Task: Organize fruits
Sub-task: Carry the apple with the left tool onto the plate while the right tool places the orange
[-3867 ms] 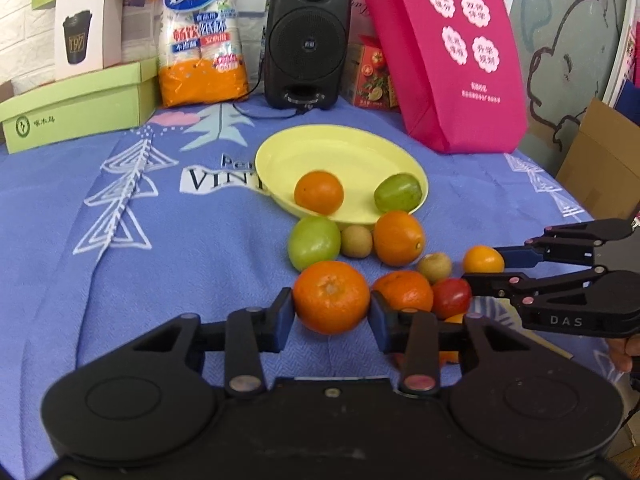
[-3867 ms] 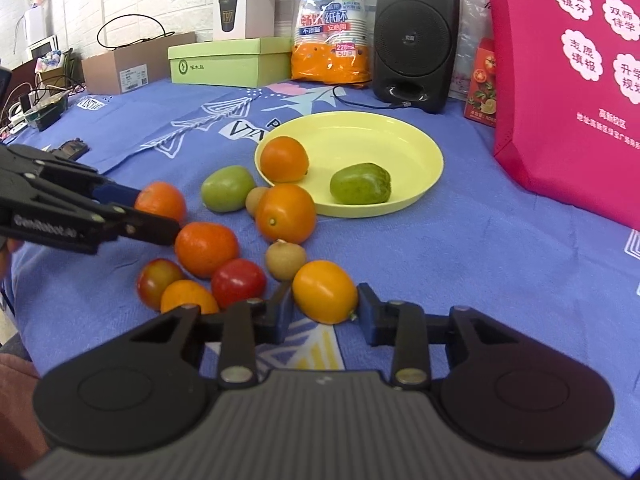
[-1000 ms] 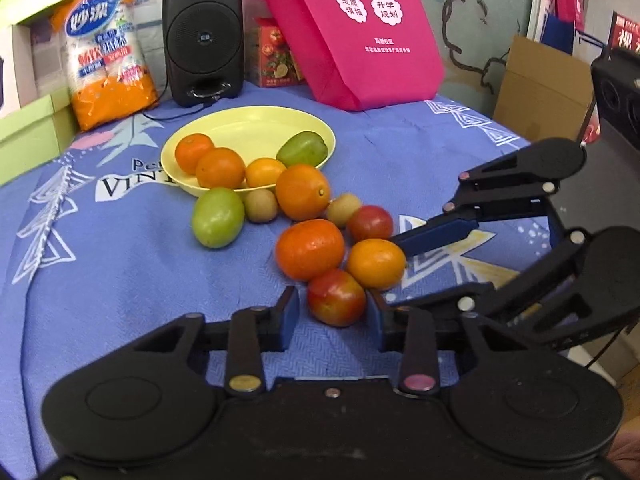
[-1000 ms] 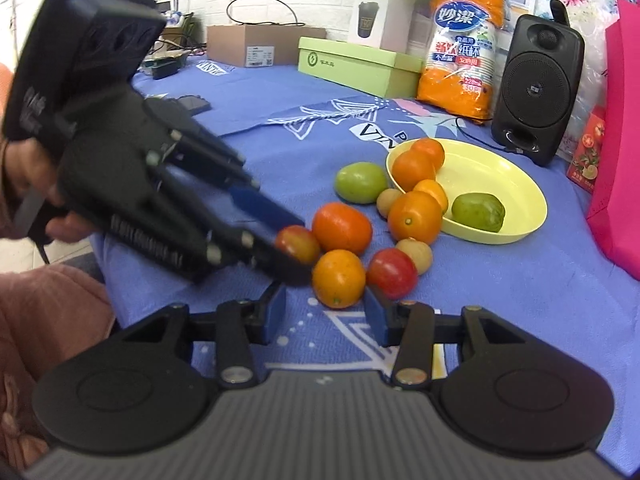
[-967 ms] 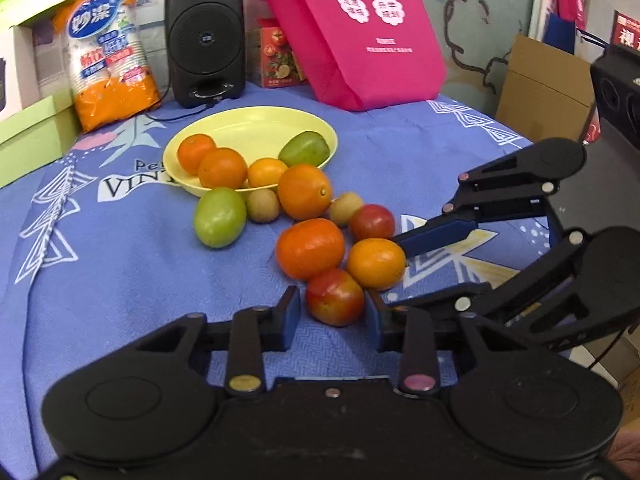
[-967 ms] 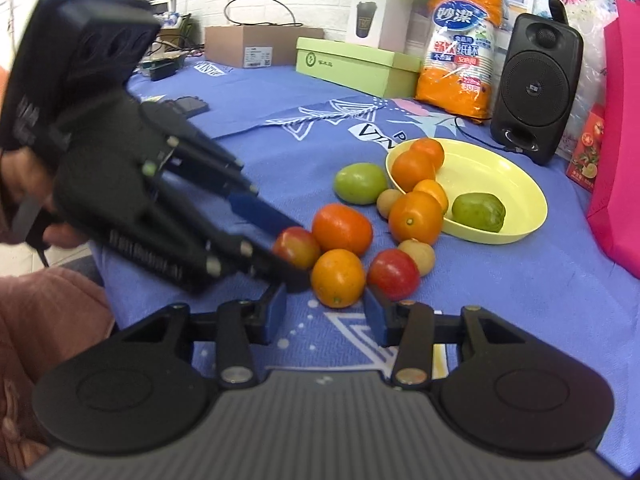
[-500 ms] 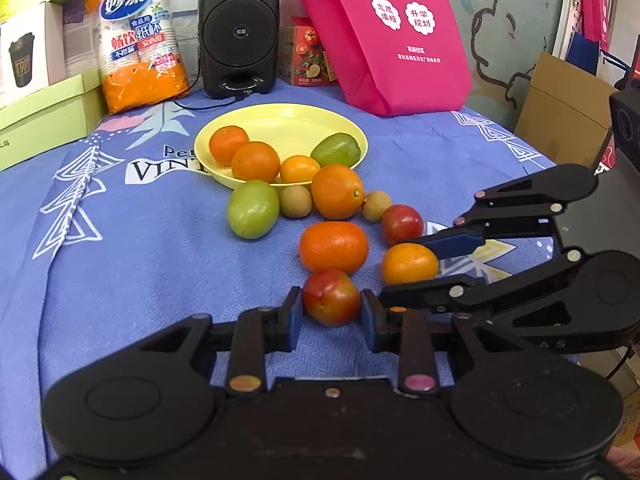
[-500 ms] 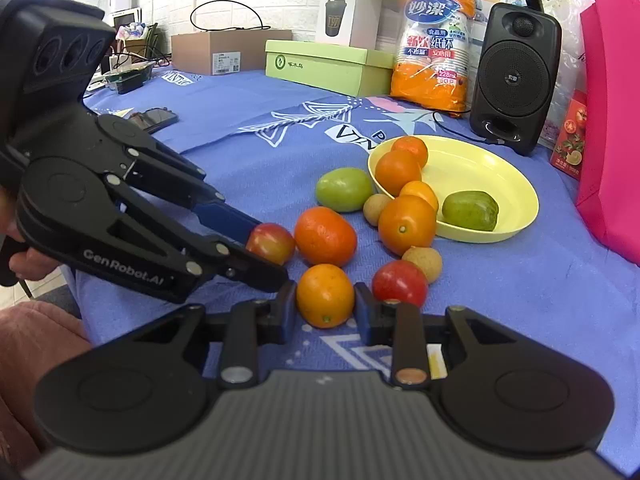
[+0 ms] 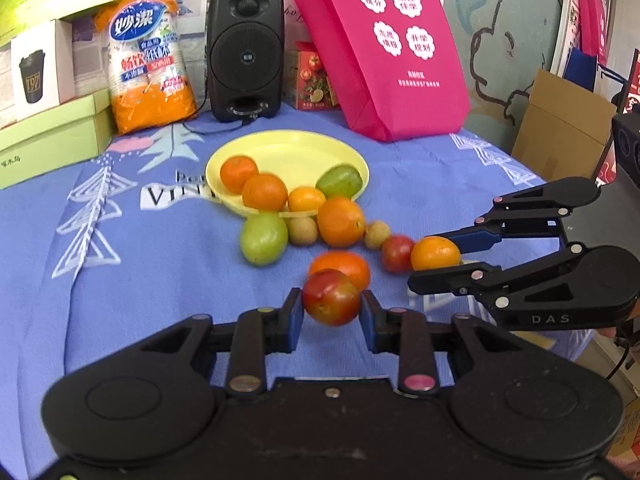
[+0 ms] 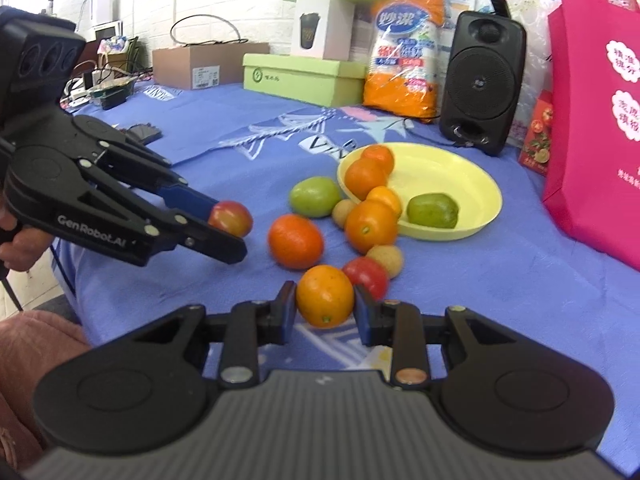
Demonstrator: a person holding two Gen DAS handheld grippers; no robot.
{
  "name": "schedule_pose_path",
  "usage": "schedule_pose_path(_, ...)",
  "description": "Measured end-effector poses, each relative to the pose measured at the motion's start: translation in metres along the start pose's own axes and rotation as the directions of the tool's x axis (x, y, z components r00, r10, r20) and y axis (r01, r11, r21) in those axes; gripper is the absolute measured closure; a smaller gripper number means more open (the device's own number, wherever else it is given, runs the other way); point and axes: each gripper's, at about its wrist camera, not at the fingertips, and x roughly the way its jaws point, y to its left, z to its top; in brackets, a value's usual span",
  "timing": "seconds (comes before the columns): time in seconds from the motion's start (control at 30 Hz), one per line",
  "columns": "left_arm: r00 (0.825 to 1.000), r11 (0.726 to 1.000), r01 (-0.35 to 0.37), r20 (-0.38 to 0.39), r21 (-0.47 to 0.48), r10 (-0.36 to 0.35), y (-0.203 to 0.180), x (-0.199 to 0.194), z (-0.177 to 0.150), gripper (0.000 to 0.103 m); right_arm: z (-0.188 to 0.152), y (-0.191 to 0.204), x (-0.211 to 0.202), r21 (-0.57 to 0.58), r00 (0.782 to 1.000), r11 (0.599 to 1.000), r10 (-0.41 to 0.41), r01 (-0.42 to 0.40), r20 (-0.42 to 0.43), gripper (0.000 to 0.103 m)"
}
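My left gripper (image 9: 330,312) is shut on a red-yellow tomato (image 9: 331,298) and holds it above the blue cloth; it also shows in the right wrist view (image 10: 230,218). My right gripper (image 10: 325,306) is shut on a small orange fruit (image 10: 325,295), seen in the left wrist view too (image 9: 435,254). The yellow plate (image 9: 292,152) holds two oranges, a small orange fruit and a green fruit (image 9: 339,181). A green fruit (image 9: 263,238), a big orange (image 9: 341,222), another orange (image 9: 340,266), a red tomato (image 9: 397,253) and two small tan fruits lie in front of it.
A black speaker (image 9: 245,50), an orange bag of paper cups (image 9: 148,56), green boxes (image 9: 52,136) and a pink tote bag (image 9: 380,48) stand along the back of the table. The table's right edge drops off near a cardboard box (image 9: 560,128).
Both grippers have closed on their fruits and lifted them off the cloth. The left gripper has risen with the tomato; the right holds the small orange fruit slightly raised.
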Motion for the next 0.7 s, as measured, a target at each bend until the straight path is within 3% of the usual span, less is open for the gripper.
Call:
schedule_pose_path(0.33, 0.998, 0.999, -0.043, 0.040, 0.021, 0.042, 0.016, 0.048, 0.074, 0.073, 0.049, -0.053, 0.029, 0.049, 0.992, 0.993, -0.113, 0.111, 0.051, 0.074)
schedule_pose_path(0.53, 0.997, 0.997, -0.072, 0.002, 0.019, 0.072, 0.028, 0.104, 0.113, 0.073, 0.072, -0.093, 0.068, 0.119, 0.988, 0.981, -0.155, 0.152, 0.015, 0.074)
schedule_pose_path(0.7, 0.994, 0.996, -0.093, -0.057, 0.006, 0.093, 0.037, 0.143, 0.122, 0.072, 0.079, -0.108, 0.098, 0.144, 0.985, 0.974, -0.173, 0.175, -0.026, 0.073)
